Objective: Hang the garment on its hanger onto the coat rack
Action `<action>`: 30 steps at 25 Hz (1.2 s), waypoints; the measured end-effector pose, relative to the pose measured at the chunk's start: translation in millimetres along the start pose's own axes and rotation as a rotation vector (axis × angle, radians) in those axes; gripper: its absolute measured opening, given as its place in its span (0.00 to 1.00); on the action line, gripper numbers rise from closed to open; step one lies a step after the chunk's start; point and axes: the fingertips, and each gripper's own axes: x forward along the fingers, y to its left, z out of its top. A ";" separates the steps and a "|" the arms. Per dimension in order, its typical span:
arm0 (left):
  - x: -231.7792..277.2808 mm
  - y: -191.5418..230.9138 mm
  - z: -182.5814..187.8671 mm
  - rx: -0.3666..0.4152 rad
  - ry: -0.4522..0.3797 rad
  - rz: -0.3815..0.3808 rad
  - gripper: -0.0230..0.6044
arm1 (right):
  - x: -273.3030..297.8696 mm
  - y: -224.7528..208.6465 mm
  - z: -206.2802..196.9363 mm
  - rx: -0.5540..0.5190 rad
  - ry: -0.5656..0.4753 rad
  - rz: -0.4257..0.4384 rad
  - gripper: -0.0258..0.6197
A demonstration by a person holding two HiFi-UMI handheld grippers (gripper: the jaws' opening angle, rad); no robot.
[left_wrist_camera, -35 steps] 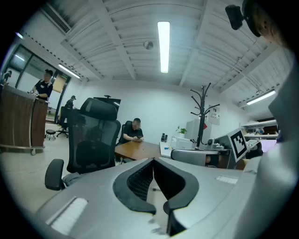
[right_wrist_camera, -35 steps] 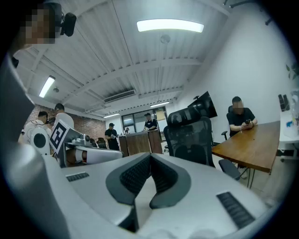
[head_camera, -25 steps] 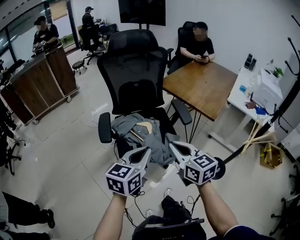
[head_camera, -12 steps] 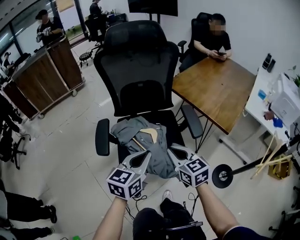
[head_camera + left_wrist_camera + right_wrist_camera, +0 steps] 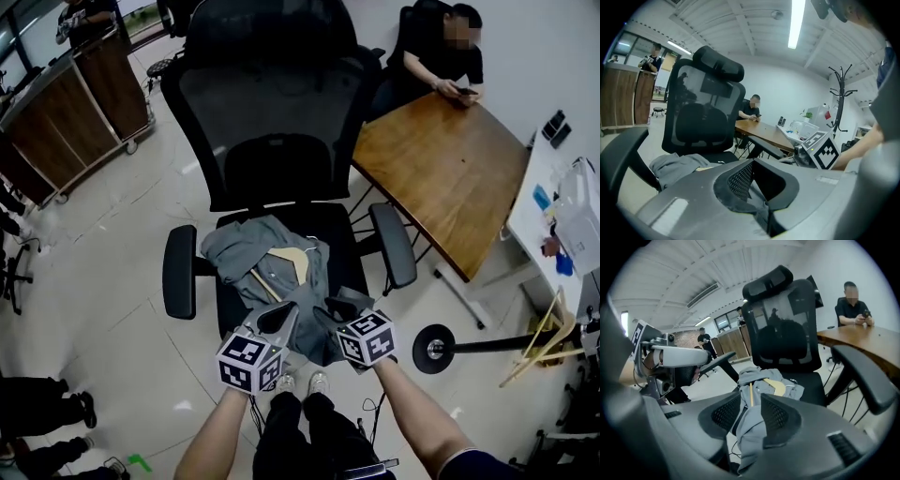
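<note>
Presently: grey garment (image 5: pixel 267 258) on its wooden hanger (image 5: pixel 292 255) lies crumpled on the seat of a black office chair (image 5: pixel 272 112), hem spilling over the seat's front edge. Both grippers sit at that front edge. Right gripper (image 5: pixel 336 309): jaws have just been opening and stand apart, with a fold of the hem between them, not clamped. Left gripper (image 5: pixel 284 317), just beside it: jaws drawn together; whether they pinch cloth, cannot tell. Coat rack (image 5: pixel 840 96) stands apart from the chair, off to its right in the head view. Wooden desk (image 5: pixel 450 178) is near the chair's right armrest.
</note>
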 end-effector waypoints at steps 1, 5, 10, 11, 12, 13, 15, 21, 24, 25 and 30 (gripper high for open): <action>5.4 6.2 -8.8 -0.004 0.013 -0.001 0.02 | 13.2 -5.9 -9.6 0.019 0.023 0.009 0.27; 24.8 34.6 -45.3 -0.042 0.065 0.019 0.02 | 68.4 -39.3 -44.2 0.084 0.103 0.004 0.27; 43.9 49.0 -80.5 -0.100 0.096 0.020 0.02 | 122.5 -67.7 -67.8 0.151 0.145 -0.006 0.35; 46.2 49.2 -87.0 -0.107 0.105 0.016 0.02 | 129.7 -69.9 -71.5 0.164 0.150 -0.001 0.35; 48.4 50.5 -92.2 -0.110 0.113 0.013 0.02 | 136.7 -71.5 -74.2 0.175 0.156 0.006 0.35; 50.8 52.6 -95.9 -0.112 0.119 0.011 0.02 | 143.3 -72.7 -76.1 0.184 0.162 0.014 0.35; 55.4 57.4 -99.8 -0.119 0.128 0.009 0.02 | 153.4 -73.0 -78.5 0.206 0.177 0.043 0.35; 57.2 64.8 -101.3 -0.142 0.138 0.010 0.02 | 173.7 -66.7 -85.6 0.266 0.205 0.101 0.28; 54.1 67.4 -105.0 -0.154 0.141 0.013 0.02 | 180.5 -65.8 -85.5 0.281 0.195 0.112 0.27; 52.7 69.2 -107.2 -0.158 0.143 0.015 0.02 | 181.5 -66.0 -84.2 0.288 0.191 0.118 0.28; 48.8 70.0 -122.8 -0.180 0.167 0.015 0.02 | 191.2 -58.5 -82.7 0.329 0.179 0.145 0.29</action>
